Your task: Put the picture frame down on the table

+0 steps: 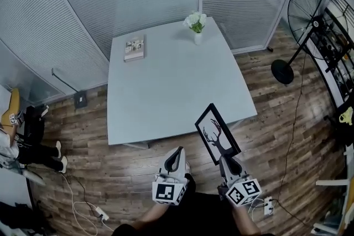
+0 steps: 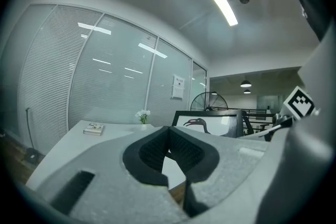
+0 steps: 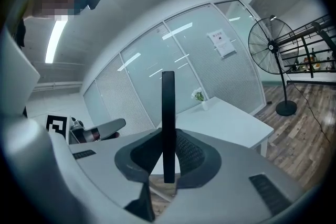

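Observation:
A black picture frame (image 1: 217, 133) with a deer-antler print is held up in the air just off the near right corner of the white table (image 1: 171, 85). My right gripper (image 1: 228, 163) is shut on its lower edge; in the right gripper view the frame (image 3: 168, 123) shows edge-on, upright between the jaws. My left gripper (image 1: 176, 157) hangs beside it over the floor, shut and empty, its pads (image 2: 169, 150) touching. In the left gripper view the frame (image 2: 210, 124) appears to the right.
A small book (image 1: 134, 48) lies at the table's far left and a white vase of flowers (image 1: 196, 25) at the far edge. A standing fan (image 1: 310, 25) is at the right. A seated person (image 1: 22, 141) is at left. Cables and a power strip (image 1: 99, 210) lie on the wooden floor.

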